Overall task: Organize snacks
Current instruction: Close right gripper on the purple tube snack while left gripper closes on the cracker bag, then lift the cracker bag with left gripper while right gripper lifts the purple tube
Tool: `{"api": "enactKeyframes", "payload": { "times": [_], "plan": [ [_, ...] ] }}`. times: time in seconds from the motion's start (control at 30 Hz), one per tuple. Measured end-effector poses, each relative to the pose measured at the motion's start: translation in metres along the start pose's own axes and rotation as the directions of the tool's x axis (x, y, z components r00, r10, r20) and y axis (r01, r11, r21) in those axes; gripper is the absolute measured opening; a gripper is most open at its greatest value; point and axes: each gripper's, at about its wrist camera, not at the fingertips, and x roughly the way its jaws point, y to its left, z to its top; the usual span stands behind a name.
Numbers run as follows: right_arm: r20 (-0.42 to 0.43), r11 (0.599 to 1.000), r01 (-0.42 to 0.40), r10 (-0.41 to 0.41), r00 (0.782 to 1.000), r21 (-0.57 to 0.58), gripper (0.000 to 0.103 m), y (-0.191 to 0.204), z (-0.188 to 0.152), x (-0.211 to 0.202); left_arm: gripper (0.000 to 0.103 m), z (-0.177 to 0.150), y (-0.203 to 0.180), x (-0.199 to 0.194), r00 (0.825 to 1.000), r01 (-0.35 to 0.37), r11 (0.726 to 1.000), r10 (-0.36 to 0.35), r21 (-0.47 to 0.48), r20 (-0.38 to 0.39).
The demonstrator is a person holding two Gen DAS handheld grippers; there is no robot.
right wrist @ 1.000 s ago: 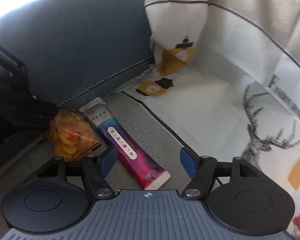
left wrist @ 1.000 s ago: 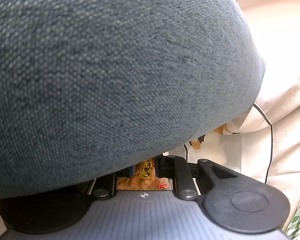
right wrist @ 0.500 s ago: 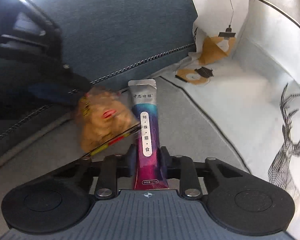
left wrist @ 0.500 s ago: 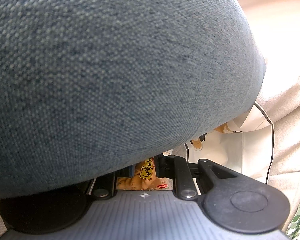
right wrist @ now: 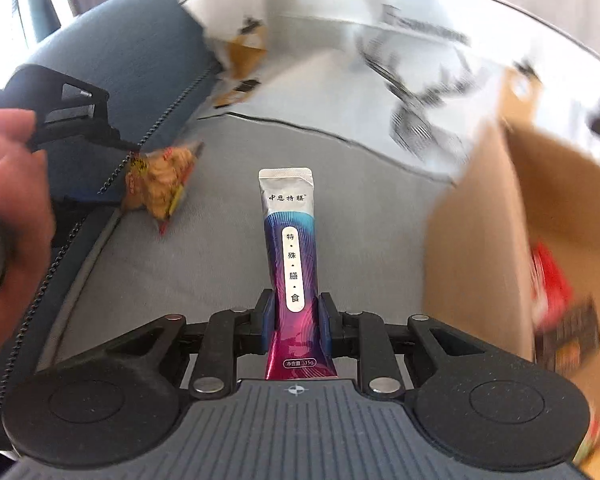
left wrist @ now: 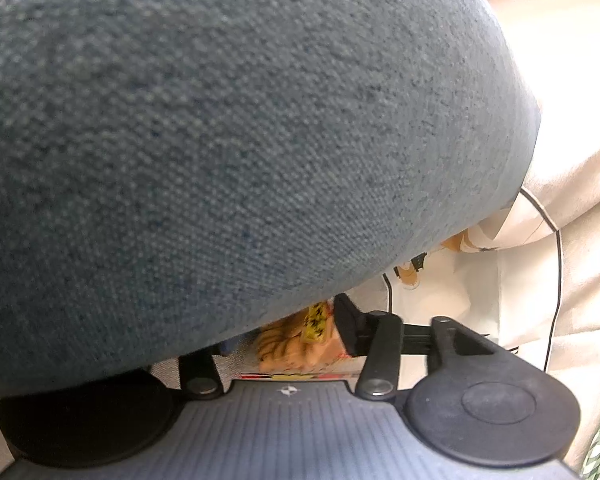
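right gripper [right wrist: 296, 316] grips purple sachet [right wrist: 290, 240]; left gripper [left wrist: 300, 336] grips orange snack [left wrist: 296, 344].

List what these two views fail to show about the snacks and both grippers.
- Left wrist view: the blue sofa cushion fills most of the frame and hides the left gripper's left finger and most of the orange snack bag.
- Right wrist view: the cardboard box is motion-blurred and cut by the right edge; its red packet is unreadable.
- Right wrist view: the purple stick sachet's bottom end is hidden behind the right gripper's body.
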Motion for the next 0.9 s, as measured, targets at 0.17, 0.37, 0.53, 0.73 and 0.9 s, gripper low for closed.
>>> {"api": "enactKeyframes", "payload": {
  "times": [0.17, 0.37, 0.53, 0.73, 0.9],
  "plan": [
    [0.03, 0.997, 0.024, -0.027, 0.999, 0.076, 0.024, 0.005, -0.048, -0.011, 0.074, -0.004, -0.009, 0.007, 0.999, -0.035, 0.997, 0.036, 0.061, -0.002],
    [0.02, 0.985, 0.042, -0.046, 0.999, 0.168, 0.025, 0.006, -0.069, 0.01, 0.082, -0.01, -0.018, 0.014, 0.998, -0.06, 0.994, 0.058, 0.089, 0.026],
    [0.031, 0.987, 0.056, -0.061, 0.998, 0.149, 0.037, 0.004, -0.065, 0.013, 0.085, -0.019, -0.029, 0.021, 0.996, -0.085, 0.988, 0.079, 0.126, 0.045],
    [0.021, 0.985, 0.071, -0.075, 0.997, 0.159, 0.045, -0.002, -0.061, 0.021, 0.086, -0.033, -0.043, 0.03, 0.994, -0.101, 0.979, 0.091, 0.177, 0.061],
    [0.028, 0.985, 0.085, -0.09, 0.996, 0.149, 0.044, 0.0, -0.057, 0.026, 0.087, -0.044, -0.053, 0.04, 0.993, -0.107, 0.969, 0.091, 0.223, 0.08]
  ]
}}
